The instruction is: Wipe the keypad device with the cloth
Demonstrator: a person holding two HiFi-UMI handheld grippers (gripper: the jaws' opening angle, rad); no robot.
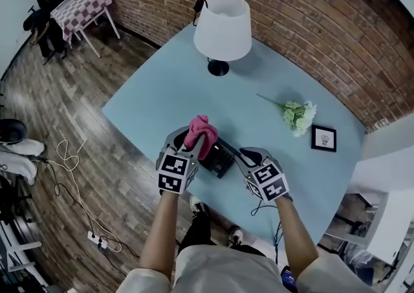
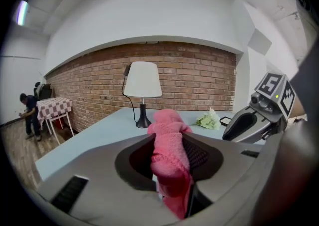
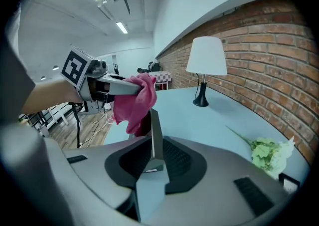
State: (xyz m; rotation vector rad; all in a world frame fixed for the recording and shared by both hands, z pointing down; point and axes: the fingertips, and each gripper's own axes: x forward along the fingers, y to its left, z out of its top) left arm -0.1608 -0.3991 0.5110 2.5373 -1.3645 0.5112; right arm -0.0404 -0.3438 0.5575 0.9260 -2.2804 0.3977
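The pink cloth (image 1: pixel 200 133) is bunched between the jaws of my left gripper (image 1: pixel 189 144), which is shut on it. In the left gripper view the cloth (image 2: pixel 169 155) fills the gap between the jaws of that gripper (image 2: pixel 167 145). My right gripper (image 1: pixel 244 156) is shut on the black keypad device (image 1: pixel 217 159) and holds it above the table's near edge. In the right gripper view the device (image 3: pixel 152 135) stands edge-on between the jaws of that gripper (image 3: pixel 153 146). The cloth (image 3: pixel 134 99) hangs against its far end, held by the left gripper (image 3: pixel 102 84).
On the light blue table (image 1: pixel 168 91) stand a white lamp (image 1: pixel 222 30), a bunch of pale flowers (image 1: pixel 297 116) and a small picture frame (image 1: pixel 323 138). A brick wall runs behind. Cables (image 1: pixel 71 175) lie on the wood floor. A person (image 2: pixel 29 115) stands by a checkered table (image 1: pixel 81 4).
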